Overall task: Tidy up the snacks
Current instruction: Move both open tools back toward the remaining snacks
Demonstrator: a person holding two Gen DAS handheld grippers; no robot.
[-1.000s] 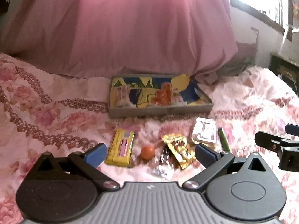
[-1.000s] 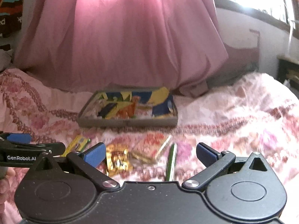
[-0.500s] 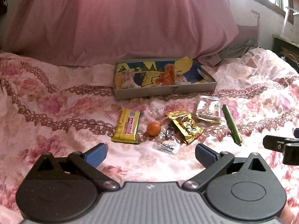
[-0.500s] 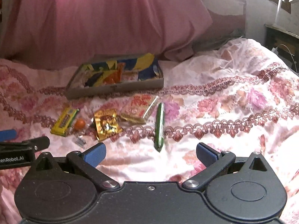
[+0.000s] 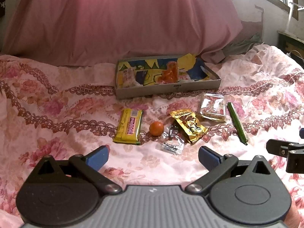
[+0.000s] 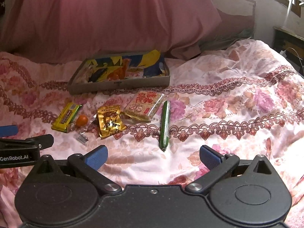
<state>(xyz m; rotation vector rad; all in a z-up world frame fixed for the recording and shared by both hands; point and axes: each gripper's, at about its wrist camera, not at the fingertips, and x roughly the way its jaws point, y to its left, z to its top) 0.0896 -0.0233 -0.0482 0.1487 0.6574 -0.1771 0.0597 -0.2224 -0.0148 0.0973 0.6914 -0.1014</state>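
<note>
Snacks lie in a row on the floral bedspread: a yellow bar [image 5: 129, 126] [image 6: 65, 116], a small orange ball [image 5: 156, 128] [image 6: 82, 120], a clear wrapper [image 5: 171, 144], a gold packet [image 5: 189, 125] [image 6: 109, 122], a clear cracker pack [image 5: 212, 106] [image 6: 145, 104] and a green stick [image 5: 237, 123] [image 6: 165, 122]. Behind them a shallow grey box [image 5: 167, 90] [image 6: 117, 84] holds several snacks. My left gripper [image 5: 153, 158] is open and empty, short of the row. My right gripper [image 6: 153, 157] is open and empty, just short of the green stick.
A pink curtain [image 5: 121, 19] hangs behind the box. A dark cabinet [image 6: 288, 41] stands at the far right by the wall. The bedspread [image 6: 237, 98] stretches to the right of the snacks.
Both grippers have pulled back and risen, so the snacks now sit farther ahead and lower in both views. Both stayed open and empty. No snack moved.
</note>
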